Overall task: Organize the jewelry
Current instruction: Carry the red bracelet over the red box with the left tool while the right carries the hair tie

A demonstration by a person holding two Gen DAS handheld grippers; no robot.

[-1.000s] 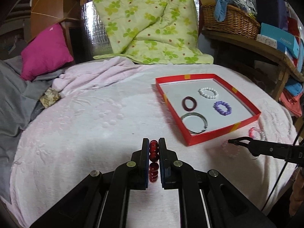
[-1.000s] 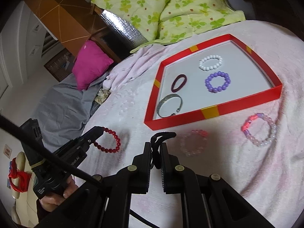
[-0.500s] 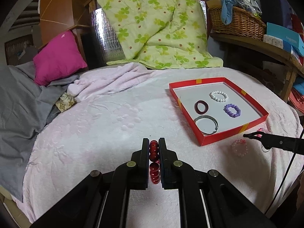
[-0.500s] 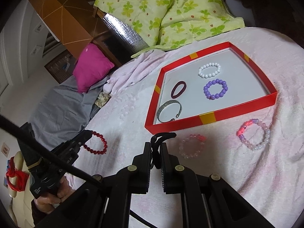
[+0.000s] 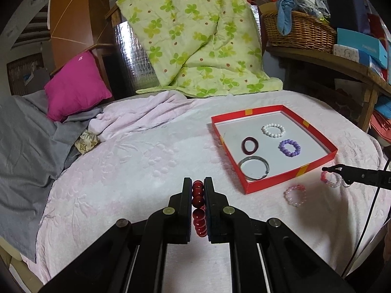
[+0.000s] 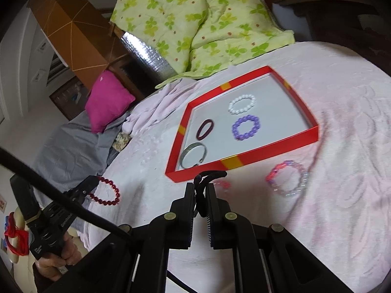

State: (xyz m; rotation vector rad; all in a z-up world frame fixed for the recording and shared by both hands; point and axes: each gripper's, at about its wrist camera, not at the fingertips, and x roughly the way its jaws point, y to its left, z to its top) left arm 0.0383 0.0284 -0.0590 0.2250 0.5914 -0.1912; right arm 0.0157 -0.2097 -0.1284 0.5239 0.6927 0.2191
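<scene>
My left gripper is shut on a red bead bracelet, held above the pink bedspread; it also shows in the right wrist view. My right gripper is shut on a black hair tie, just in front of the red tray. The tray holds a white bead bracelet, a purple bead bracelet, a dark red ring and a silver bangle. A pale pink bracelet and a pink-and-clear bracelet lie outside the tray's near edge.
A magenta pillow and a grey sheet lie at the left. A green floral quilt hangs behind the bed. A wooden shelf with a wicker basket and boxes stands at the right.
My left gripper has drawn back and up with the red bracelet, so the tray looks farther. My right gripper has moved closer to the tray's near edge with the hair tie.
</scene>
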